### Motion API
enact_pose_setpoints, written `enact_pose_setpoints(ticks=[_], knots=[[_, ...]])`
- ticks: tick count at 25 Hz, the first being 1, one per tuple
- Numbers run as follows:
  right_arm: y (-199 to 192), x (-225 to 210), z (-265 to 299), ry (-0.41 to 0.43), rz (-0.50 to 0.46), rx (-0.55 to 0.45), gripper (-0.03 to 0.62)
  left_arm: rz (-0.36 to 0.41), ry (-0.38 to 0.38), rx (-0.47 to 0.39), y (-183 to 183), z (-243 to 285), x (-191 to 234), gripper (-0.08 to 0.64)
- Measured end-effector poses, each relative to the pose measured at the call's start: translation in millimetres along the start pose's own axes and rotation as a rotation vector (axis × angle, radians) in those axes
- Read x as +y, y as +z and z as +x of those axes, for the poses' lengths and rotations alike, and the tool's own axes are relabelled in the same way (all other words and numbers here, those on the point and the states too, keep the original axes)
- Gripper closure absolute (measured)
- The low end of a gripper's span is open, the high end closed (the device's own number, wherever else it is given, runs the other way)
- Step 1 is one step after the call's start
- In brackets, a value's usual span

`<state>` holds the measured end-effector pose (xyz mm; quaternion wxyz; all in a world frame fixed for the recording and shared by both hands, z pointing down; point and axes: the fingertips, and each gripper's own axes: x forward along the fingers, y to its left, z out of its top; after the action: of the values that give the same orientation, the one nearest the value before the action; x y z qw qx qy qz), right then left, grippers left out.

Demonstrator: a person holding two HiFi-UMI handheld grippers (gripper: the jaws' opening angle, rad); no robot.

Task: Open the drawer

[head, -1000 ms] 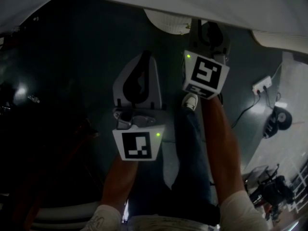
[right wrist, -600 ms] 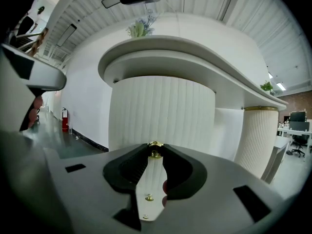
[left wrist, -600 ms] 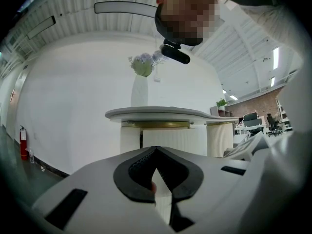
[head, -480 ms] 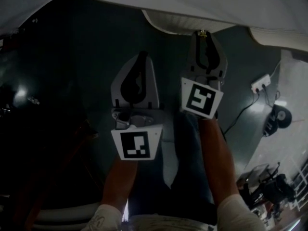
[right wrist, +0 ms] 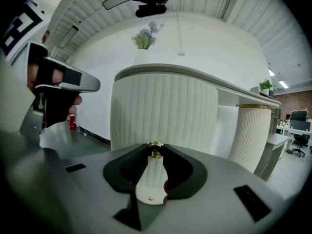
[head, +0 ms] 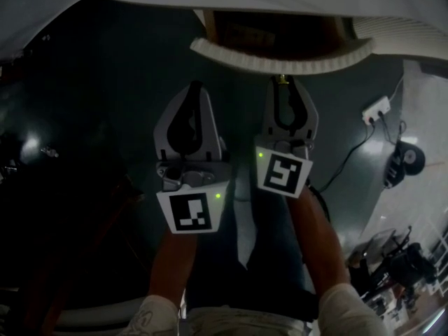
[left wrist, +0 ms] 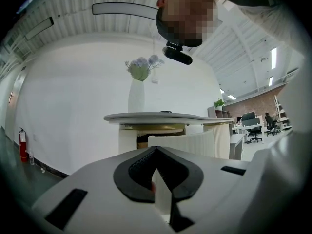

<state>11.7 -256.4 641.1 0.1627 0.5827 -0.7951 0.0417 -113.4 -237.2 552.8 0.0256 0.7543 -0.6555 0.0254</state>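
Dark glossy floor (head: 91, 82) under both tongs. Left gripper (head: 194, 87): jaws together, nothing in them, clear of furniture. Right gripper (head: 283, 82): jaws clamped on brass knob (head: 281, 80) of drawer (head: 280, 56). Ribbed curved front stands out from under round white tabletop (left wrist: 161, 117), dark cavity behind. Power strip (head: 376, 106) on floor, far right.

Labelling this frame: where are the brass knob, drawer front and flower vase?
brass knob (right wrist: 155, 149): right gripper view, on its round head.
drawer front (head: 238, 59): head view, on its ribbed curved face.
flower vase (left wrist: 137, 96): left gripper view, on its white body.
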Motion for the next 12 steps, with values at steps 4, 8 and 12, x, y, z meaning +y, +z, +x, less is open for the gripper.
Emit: enact_pose_setpoints(ticks=[4, 8, 12], knots=[[-9, 4, -26, 0.017, -0.017, 0.026, 0.486, 0.004, -0.01, 0.009, 3, -11, -3, 0.558], [-20, 3, -51, 0.026, 0.006, 0.075, 0.486, 0.009, -0.02, 0.037, 1, -24, -11, 0.558], [-30, 4, -78, 0.039, 0.025, 0.093, 0.486, -0.009, -0.015, 0.061, 3, -50, -18, 0.558]])
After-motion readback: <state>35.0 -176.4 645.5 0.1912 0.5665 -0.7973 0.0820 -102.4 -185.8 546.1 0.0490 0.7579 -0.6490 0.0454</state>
